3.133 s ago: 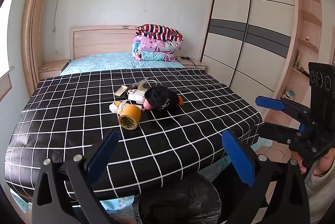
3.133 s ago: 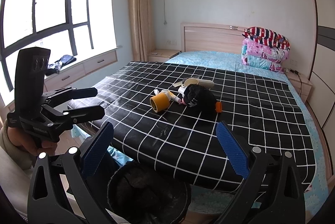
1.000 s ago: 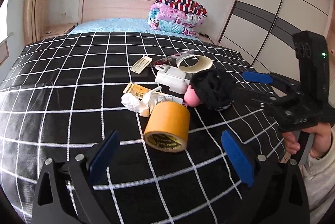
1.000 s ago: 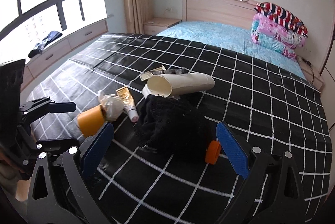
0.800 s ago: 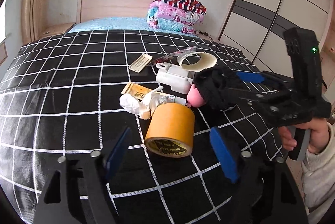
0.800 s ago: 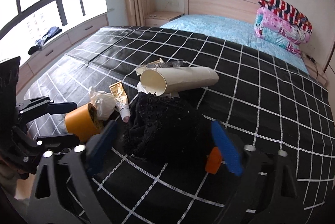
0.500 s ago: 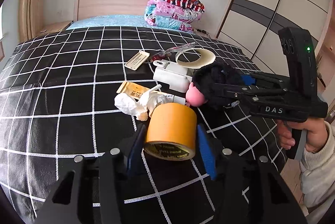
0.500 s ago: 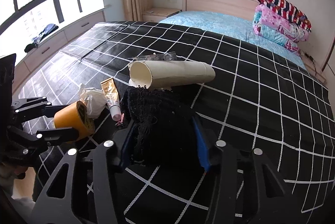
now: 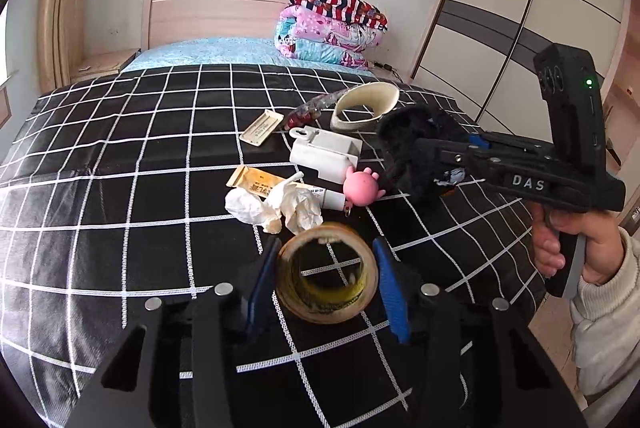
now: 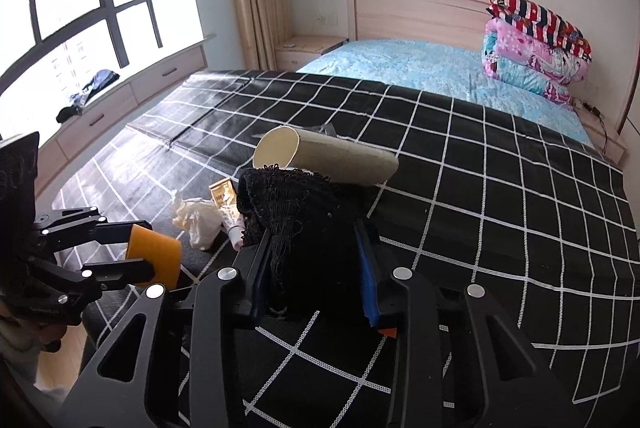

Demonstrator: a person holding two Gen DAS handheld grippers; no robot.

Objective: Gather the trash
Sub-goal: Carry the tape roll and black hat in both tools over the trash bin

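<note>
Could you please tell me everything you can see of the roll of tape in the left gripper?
The tape roll is a wide ring of yellow-orange tape on a brownish core, hollow, so the checked cover shows through it. It sits between the blue pads of the left gripper, which are shut on its sides, open end toward the camera. Crumpled white tissue lies just beyond it.

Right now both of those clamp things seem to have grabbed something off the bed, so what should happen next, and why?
Probably lift both up and away from the bed. The left gripper has its blue pads on either side of the yellow roll of tape, and the right gripper is clamped on the fuzzy black cloth bundle. Both pieces look secured, so raising them clear of the black checked bedcover comes first.
</note>
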